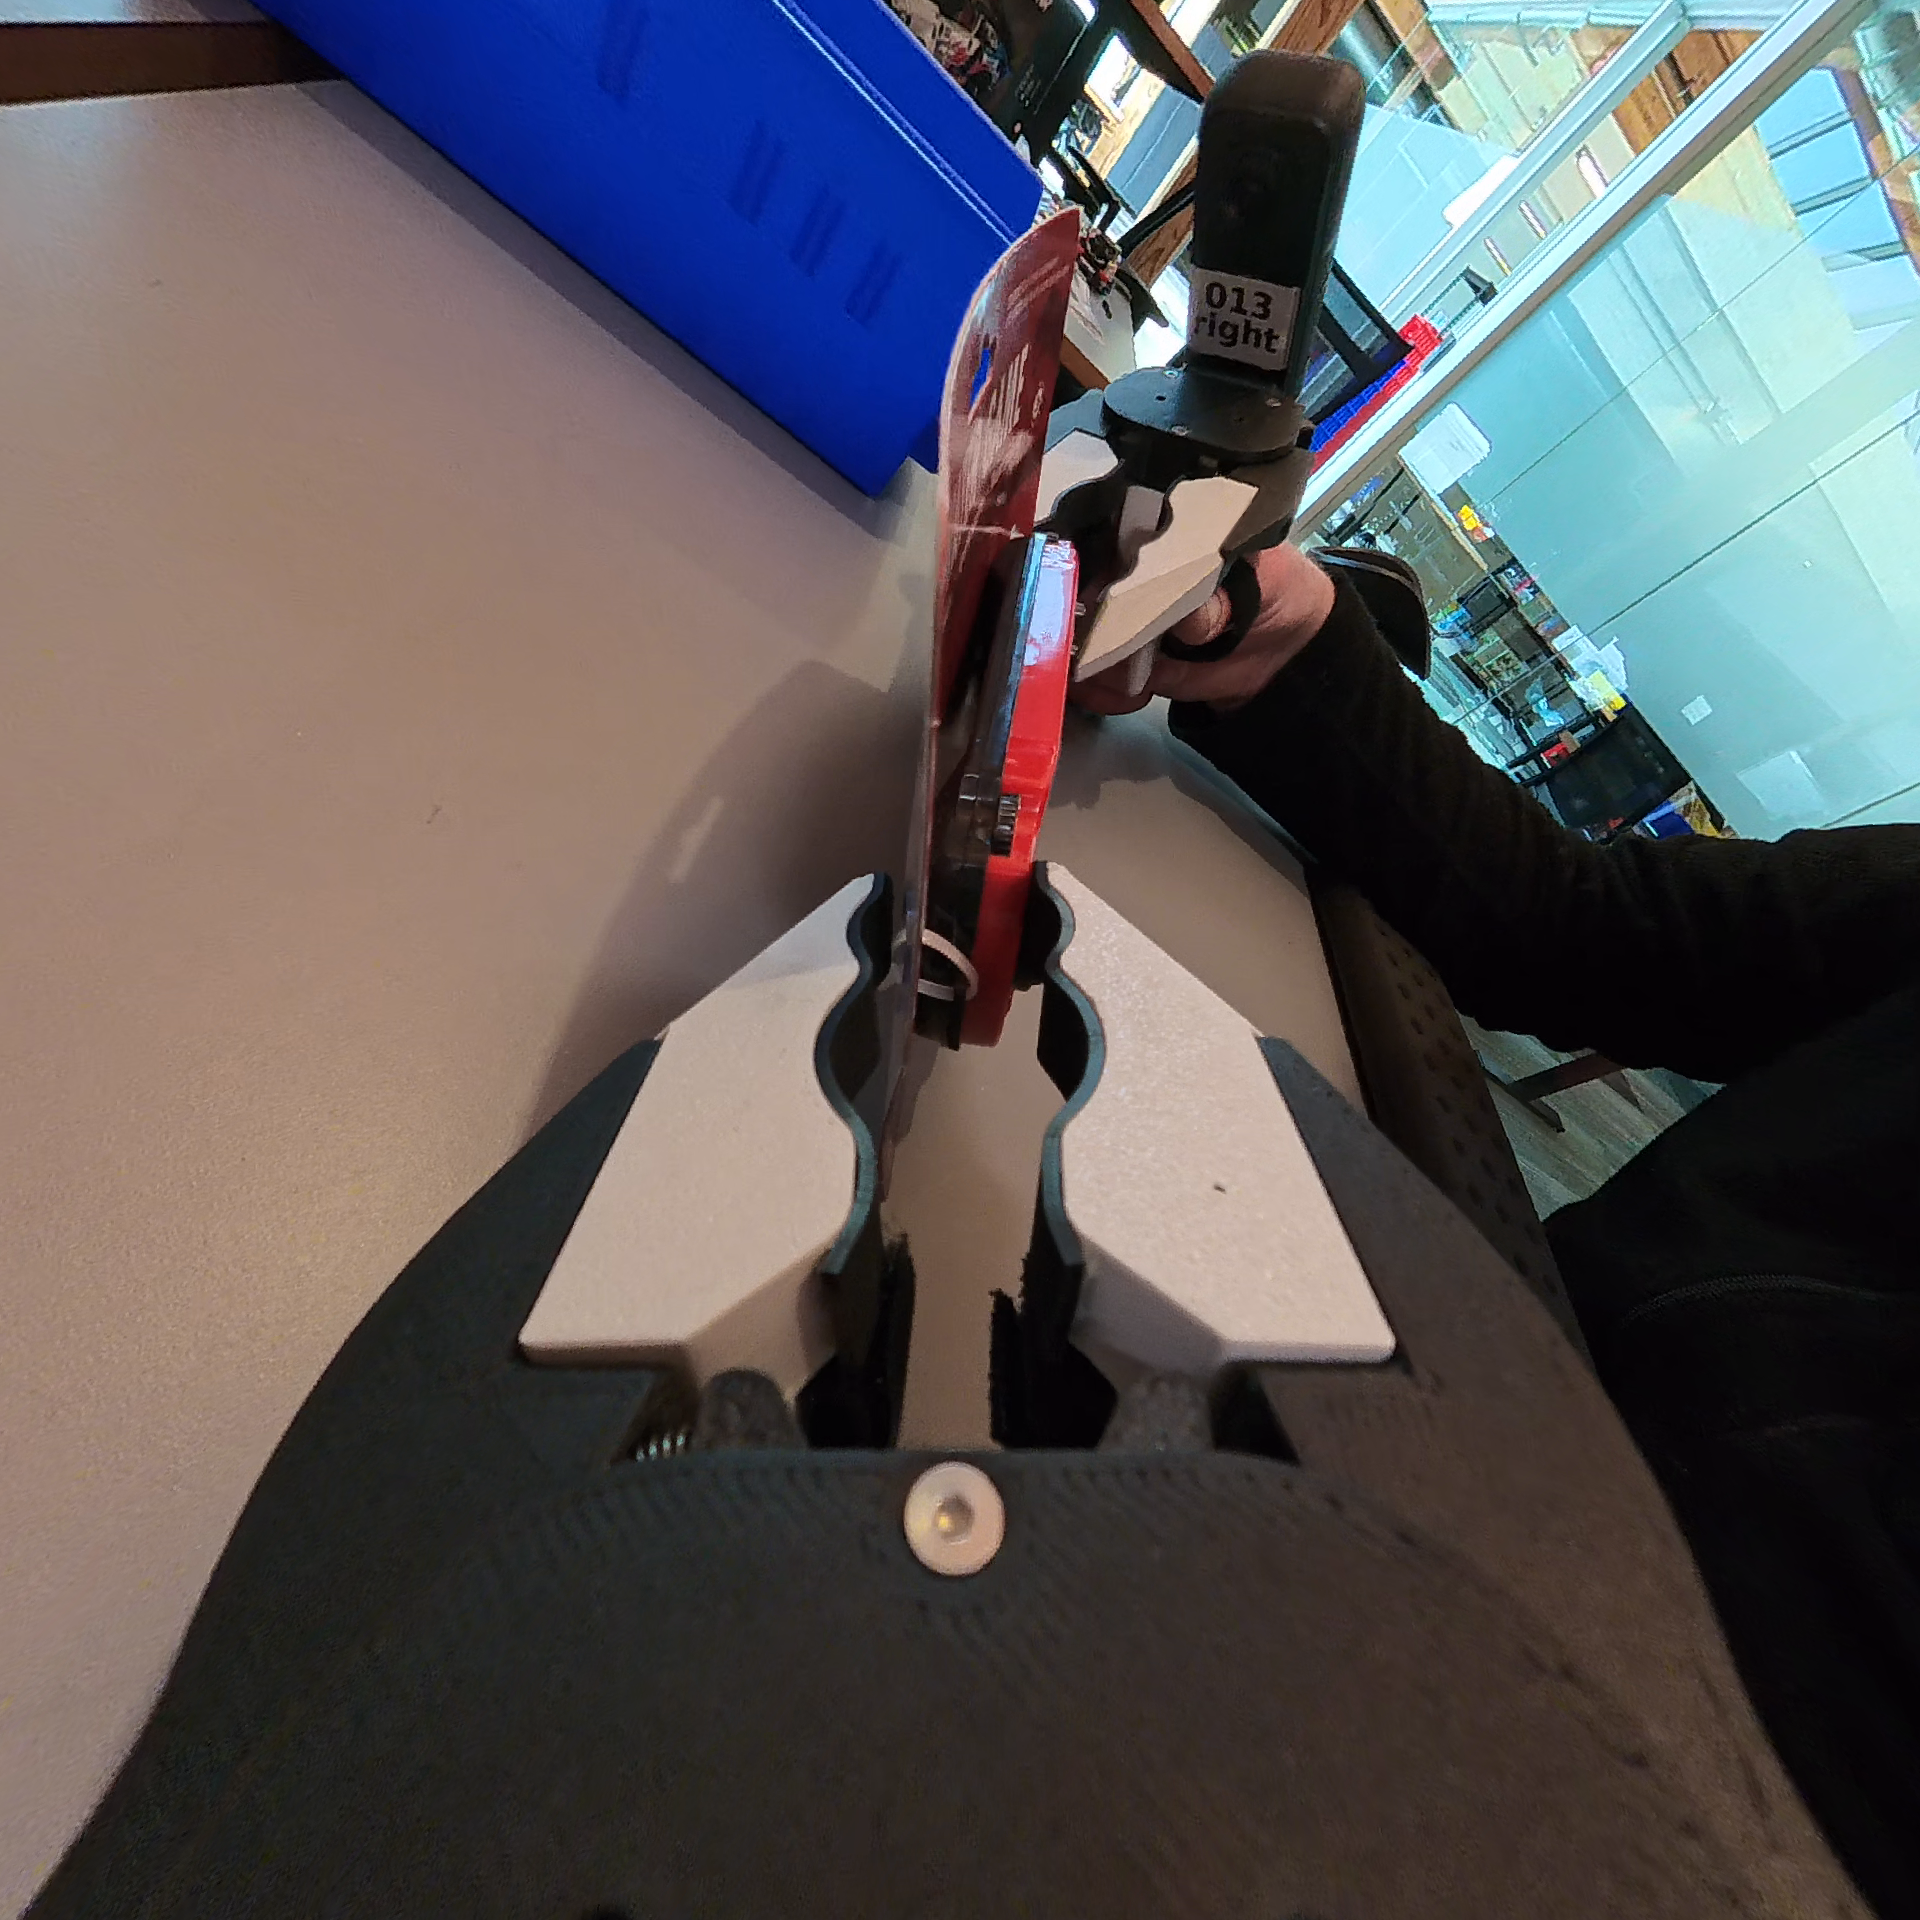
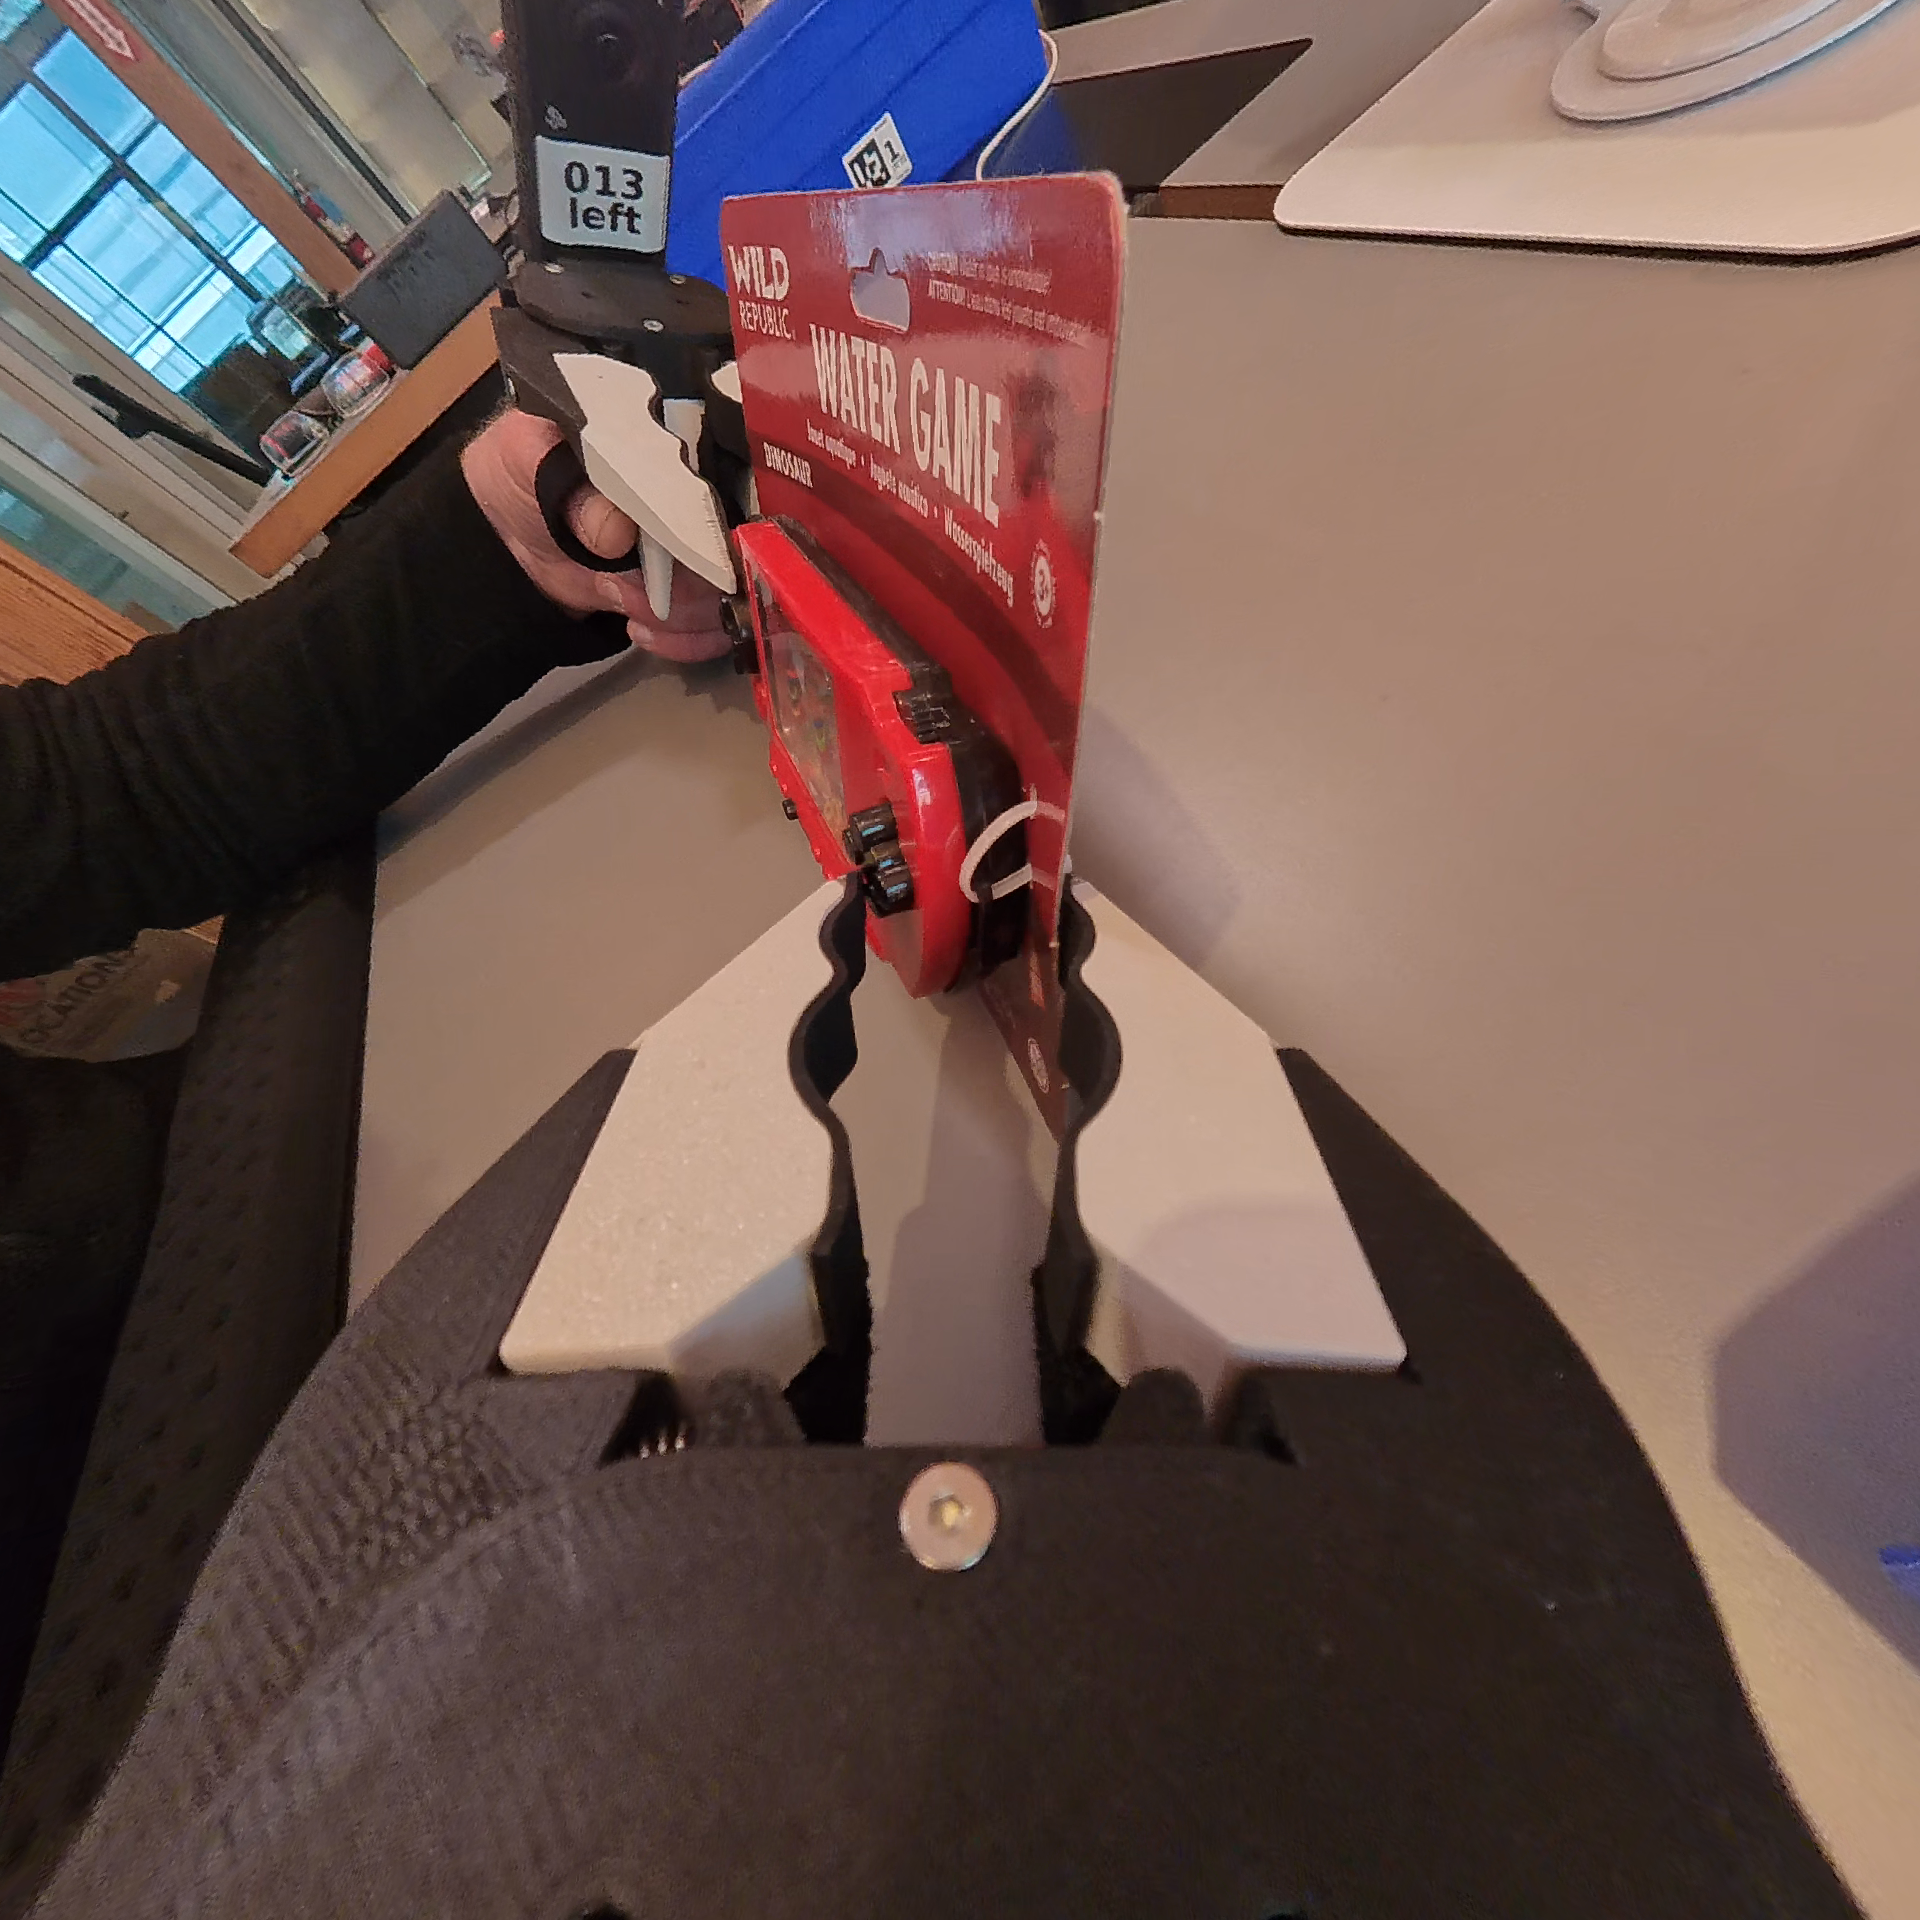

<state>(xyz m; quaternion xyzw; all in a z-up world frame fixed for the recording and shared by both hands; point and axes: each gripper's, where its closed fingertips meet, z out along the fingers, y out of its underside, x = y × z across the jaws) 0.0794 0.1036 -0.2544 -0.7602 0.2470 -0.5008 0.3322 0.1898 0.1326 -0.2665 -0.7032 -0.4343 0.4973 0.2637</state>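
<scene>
Two grippers: both clamp one red carded toy, from opposite ends.
Toy: red handheld game (image 2: 862,748) zip-tied to a red backing card (image 2: 935,416), held upright on edge above the grey table (image 1: 312,727).
Left gripper (image 1: 961,914): fingers closed on the near end, card and toy pinched between the tips.
Right gripper (image 2: 961,914): gripping the other end likewise.
Behind: blue bin (image 1: 675,208) on the table, just beyond the card.
</scene>
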